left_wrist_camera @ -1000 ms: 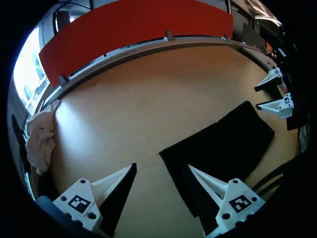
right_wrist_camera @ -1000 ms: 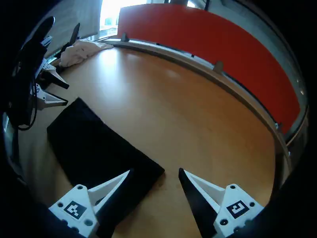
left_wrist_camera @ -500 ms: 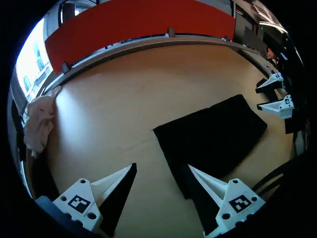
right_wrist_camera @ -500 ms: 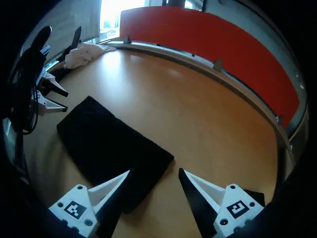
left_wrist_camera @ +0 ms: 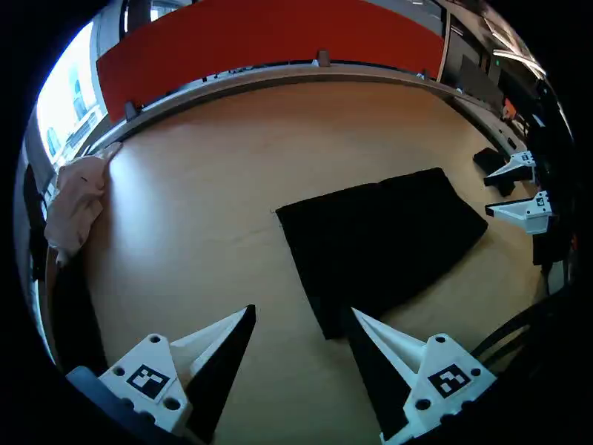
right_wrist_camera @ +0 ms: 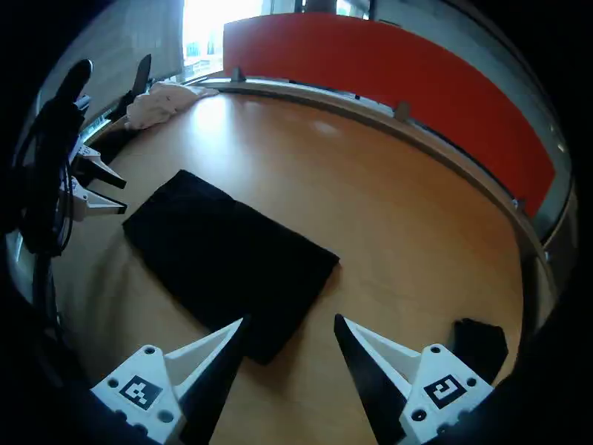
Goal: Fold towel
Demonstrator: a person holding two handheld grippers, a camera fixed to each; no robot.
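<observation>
Just ahead, flat black towel [left_wrist_camera: 378, 241]

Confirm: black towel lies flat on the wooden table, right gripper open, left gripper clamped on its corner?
No: the left gripper is open too, not clamped on the towel, as the left gripper view shows. The towel does lie flat on the table, and the right gripper is open.
</observation>
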